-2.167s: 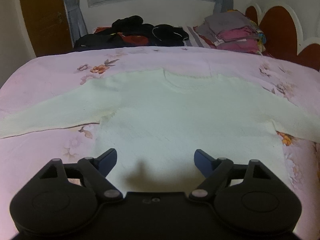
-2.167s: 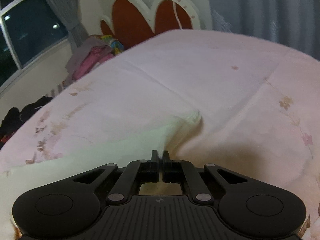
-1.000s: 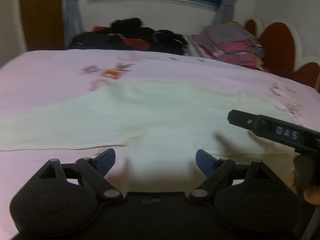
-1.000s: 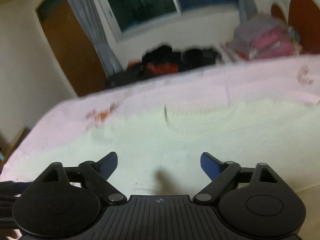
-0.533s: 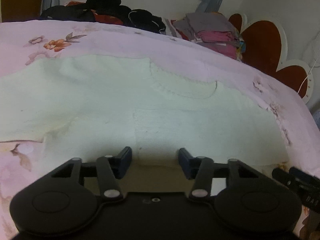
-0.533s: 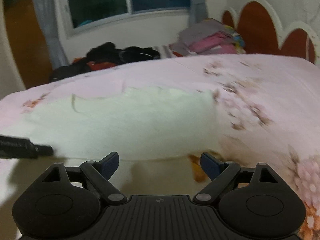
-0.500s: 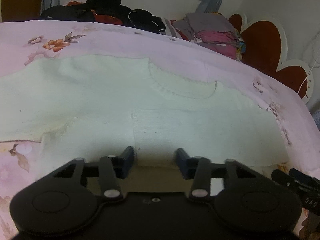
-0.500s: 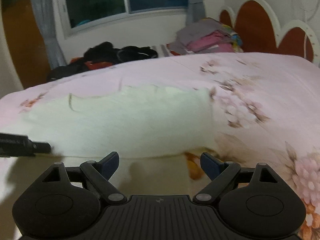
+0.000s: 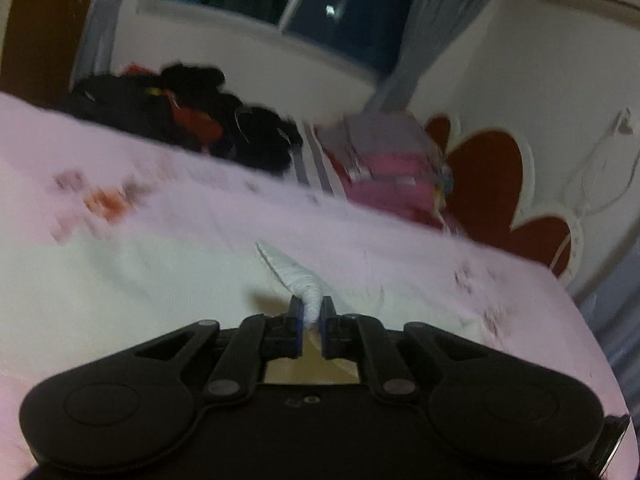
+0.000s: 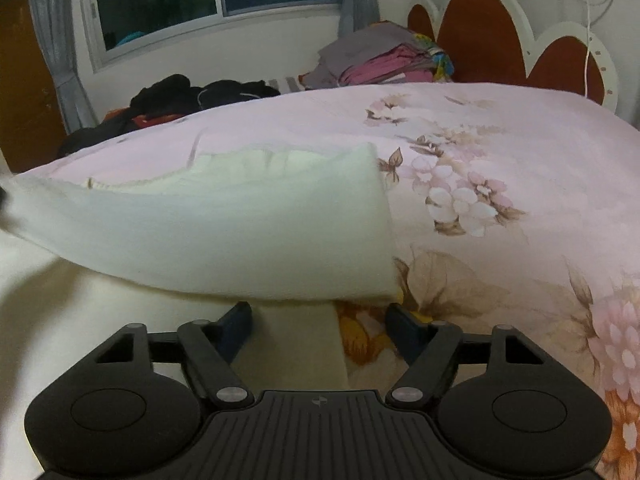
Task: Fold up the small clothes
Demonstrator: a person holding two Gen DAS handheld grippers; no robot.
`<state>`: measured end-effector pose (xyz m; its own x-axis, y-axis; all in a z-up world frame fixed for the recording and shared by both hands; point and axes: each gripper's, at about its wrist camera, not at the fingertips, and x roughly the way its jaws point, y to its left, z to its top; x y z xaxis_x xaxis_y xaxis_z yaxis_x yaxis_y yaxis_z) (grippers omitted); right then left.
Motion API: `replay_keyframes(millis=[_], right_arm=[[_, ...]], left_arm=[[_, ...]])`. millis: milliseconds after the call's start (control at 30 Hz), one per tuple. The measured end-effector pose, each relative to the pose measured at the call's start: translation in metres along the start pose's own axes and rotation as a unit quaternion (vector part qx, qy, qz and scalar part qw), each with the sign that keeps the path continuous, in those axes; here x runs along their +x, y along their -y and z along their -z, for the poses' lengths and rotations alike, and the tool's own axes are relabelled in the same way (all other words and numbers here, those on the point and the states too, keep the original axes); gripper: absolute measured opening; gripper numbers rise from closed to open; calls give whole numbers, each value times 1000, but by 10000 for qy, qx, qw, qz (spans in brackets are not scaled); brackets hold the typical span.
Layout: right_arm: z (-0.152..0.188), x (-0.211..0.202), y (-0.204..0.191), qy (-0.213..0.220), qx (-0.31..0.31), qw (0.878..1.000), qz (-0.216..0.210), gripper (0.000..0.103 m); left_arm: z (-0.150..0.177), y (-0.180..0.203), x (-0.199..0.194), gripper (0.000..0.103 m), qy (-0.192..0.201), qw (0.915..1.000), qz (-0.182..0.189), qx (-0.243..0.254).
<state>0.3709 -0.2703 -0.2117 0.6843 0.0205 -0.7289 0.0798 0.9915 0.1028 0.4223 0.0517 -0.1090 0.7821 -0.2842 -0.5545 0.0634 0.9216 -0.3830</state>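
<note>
Bedroom walls, a dark window [image 10: 216, 4] with grey curtains and a scalloped red headboard [image 10: 496, 40] frame the scene. Filling most of both views is the bed [image 10: 500, 152], spread with a pink floral cover. At its far side lie a heap of dark clothes [image 10: 192, 96] and, nearer the headboard, a stack of folded clothes [image 10: 384, 60] in grey and pink.

On the cover lies the cream sweater [image 10: 224, 216], the garment being worked. In the right wrist view one part of it is raised off the bed and curls over toward the left, with its lower layer flat beneath and a straight edge hanging on the right side.

Left gripper [image 9: 311, 312]: its fingers are pinched tight on a bunched ridge of the sweater's fabric, which rises as a narrow crest just ahead of them. The view is smeared, so which edge of the garment this is cannot be told.

Right gripper [image 10: 320, 320]: its fingers stand wide apart and hold nothing, low at the near edge of the lifted flap, one tip over cream fabric and the other over the floral cover.

This looks like an early fold, with one side of the sweater being carried across its body. The next move probably calls for the left gripper to lay its pinch down flat on the body, while the right either takes the loose edge or presses the lower layer so it does not drag along.
</note>
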Motion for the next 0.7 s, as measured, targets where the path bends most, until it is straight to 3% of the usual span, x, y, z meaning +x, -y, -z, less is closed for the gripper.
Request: replay_keyframes(millis=[33,100,167,233,333,433,500,600,633,667,700], right_arm=[[-1,1,-1,20,-9,10000,-3,70],[-4,4,-2,81,-1,10000,-30,55],[-8,5,-2,102,38,9999,-90,30],[-11,7,0,105,116,9998,-136,17],[-10,5,8,128,336,9993,-63,10],[-7,4,11,105,332,9994,-29,10],[-9,0,13,13,319,9994,-88,11],[-8,-16,16,-55,229,9996,-145,18],[-7,-22,17,-32,213,9996,-154,33],[-7,-31,17,34,197,9997,-160,54],[-8,-38,18,139,180,9996,-166,62]], left_arm=[[-3,-6,-3,7,68,9999,-105,22],[-4,-21,-3,7,62,9994,-352,16],[1,-35,2,7,-50,9985,-539,-89],[11,-46,7,7,-154,9971,-740,-86],[27,-53,19,7,-416,9949,-915,-36],[39,-56,29,8,-690,9916,-1085,132],[42,-58,29,17,-745,9896,-1198,268],[39,-57,14,45,-585,9894,-1291,322],[39,-55,6,65,-448,9887,-1378,373],[38,-54,-2,72,-264,9880,-1454,442],[37,-51,-10,72,-86,9871,-1503,547]])
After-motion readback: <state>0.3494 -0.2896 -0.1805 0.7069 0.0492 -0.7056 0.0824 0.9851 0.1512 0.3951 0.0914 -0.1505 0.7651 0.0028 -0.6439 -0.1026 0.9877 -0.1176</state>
